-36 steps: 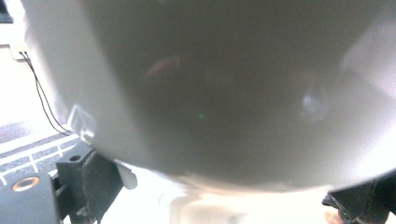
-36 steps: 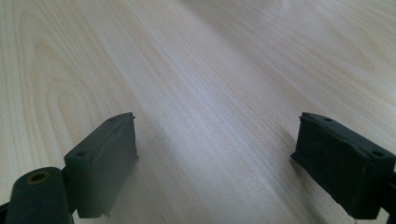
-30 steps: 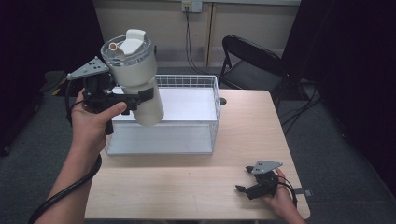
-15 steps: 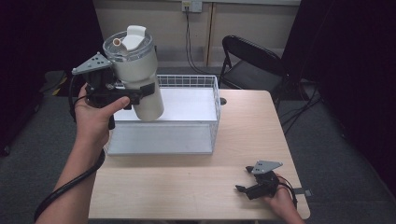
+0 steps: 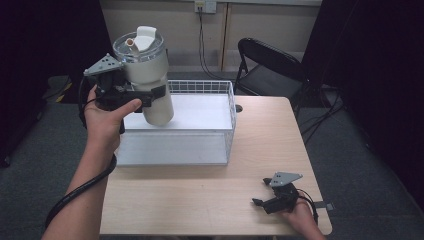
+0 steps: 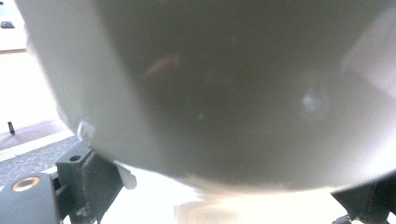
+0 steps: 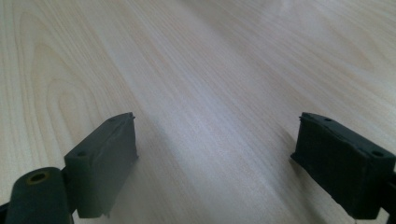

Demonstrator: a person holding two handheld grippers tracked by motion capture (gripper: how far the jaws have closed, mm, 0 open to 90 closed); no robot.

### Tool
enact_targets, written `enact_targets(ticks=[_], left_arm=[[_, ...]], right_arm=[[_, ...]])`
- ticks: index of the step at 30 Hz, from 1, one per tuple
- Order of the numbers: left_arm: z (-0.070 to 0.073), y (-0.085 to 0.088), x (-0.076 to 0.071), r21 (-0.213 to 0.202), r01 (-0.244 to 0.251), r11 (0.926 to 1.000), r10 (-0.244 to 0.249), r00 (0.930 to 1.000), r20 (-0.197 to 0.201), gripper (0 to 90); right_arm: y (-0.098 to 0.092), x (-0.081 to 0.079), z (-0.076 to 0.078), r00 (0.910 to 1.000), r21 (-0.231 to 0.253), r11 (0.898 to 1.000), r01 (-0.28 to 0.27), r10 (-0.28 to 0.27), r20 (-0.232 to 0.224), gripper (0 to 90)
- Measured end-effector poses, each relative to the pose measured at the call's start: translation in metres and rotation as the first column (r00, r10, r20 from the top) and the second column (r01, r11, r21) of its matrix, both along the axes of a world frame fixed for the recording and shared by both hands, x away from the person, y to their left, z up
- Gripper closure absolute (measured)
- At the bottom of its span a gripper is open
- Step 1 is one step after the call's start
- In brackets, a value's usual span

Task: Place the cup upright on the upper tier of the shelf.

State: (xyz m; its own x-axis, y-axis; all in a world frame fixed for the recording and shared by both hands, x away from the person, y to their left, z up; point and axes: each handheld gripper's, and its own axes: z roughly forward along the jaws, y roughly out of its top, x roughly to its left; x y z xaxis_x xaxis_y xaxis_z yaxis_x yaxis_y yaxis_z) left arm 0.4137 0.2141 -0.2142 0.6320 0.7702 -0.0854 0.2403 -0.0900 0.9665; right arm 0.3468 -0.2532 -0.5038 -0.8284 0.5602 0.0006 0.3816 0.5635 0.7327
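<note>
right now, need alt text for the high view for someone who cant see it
The left gripper holds a white tumbler tilted above a white wire basket on a wooden table. The right gripper rests open on the table's near right corner.

No legible text, label, brand, number or sign appears on any surface.

- Tumbler (image 5: 147, 80): the white body and clear lid carry no readable marking in the high view. In the left gripper view the wall sits close to the lens and is blurred; no print can be made out.
- Left gripper (image 5: 131, 95) and right gripper (image 5: 274, 200): the black housings and grey plates show no readable lettering.
- Wire basket (image 5: 227, 127) and wooden table (image 5: 260, 145): plain surfaces, unmarked. The right gripper view shows wood grain without print.
</note>
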Motion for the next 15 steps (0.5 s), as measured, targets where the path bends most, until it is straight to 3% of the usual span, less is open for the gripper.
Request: enact_targets(ticks=[15], left_arm=[[-0.003, -0.005, 0.013, 0.010, -0.018, 0.9998, 0.018, 0.9998, -0.001, 9.3]], right_arm=[[0.000, 0.000, 0.000, 1.0000, 0.000, 1.000, 0.000, 0.000, 0.000, 12.0]])
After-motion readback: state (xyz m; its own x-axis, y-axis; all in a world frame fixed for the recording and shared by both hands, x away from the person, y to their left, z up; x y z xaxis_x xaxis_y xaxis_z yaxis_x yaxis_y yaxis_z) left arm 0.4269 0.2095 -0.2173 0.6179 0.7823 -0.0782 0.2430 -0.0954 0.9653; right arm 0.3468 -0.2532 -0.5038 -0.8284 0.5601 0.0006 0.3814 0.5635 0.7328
